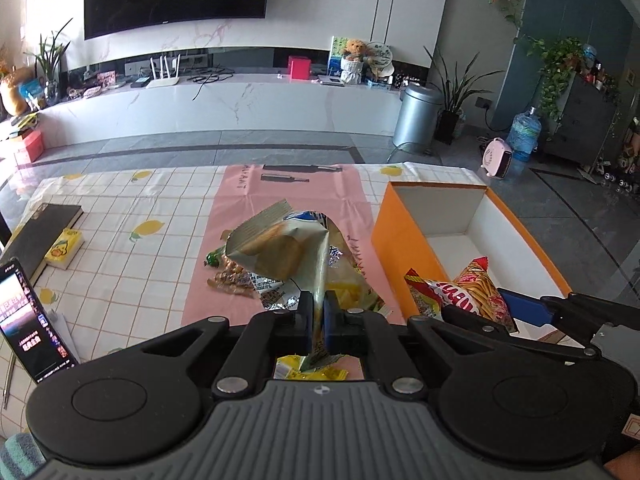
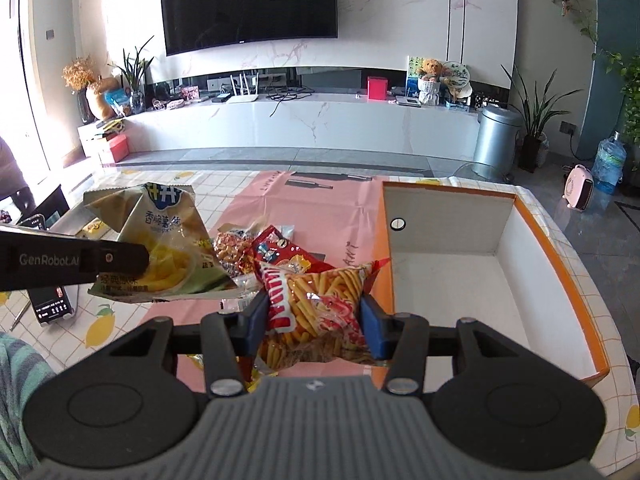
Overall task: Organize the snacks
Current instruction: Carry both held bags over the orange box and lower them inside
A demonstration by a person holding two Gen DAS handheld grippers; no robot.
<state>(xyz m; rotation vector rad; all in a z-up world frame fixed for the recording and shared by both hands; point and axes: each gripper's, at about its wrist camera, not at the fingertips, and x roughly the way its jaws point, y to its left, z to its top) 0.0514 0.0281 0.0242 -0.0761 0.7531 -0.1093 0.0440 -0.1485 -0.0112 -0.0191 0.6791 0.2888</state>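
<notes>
The left claw (image 1: 319, 312) is pinched tight on a corner of a pale green, crinkled plastic chip bag (image 1: 276, 244), which hangs clear of the desk (image 1: 120, 216). The right claw (image 2: 314, 316) grips a red and clear plastic packet of orange snack sticks (image 2: 320, 304) across its middle, the blue pads pressing both sides. That packet is held just beside the near wall of the orange cardboard box with a white inside (image 2: 560, 248), not yet over it.

As far as both views show, the box holds no snacks, so the sorting looks barely begun. Left on the pink plastic sheet (image 2: 340, 208) is a small heap of loose packets (image 2: 256, 248): a red bag, a clear bag of brown pieces and some small wrapped sweets. The two lifted bags probably go into the box first, and the heap is left to clear afterwards.
</notes>
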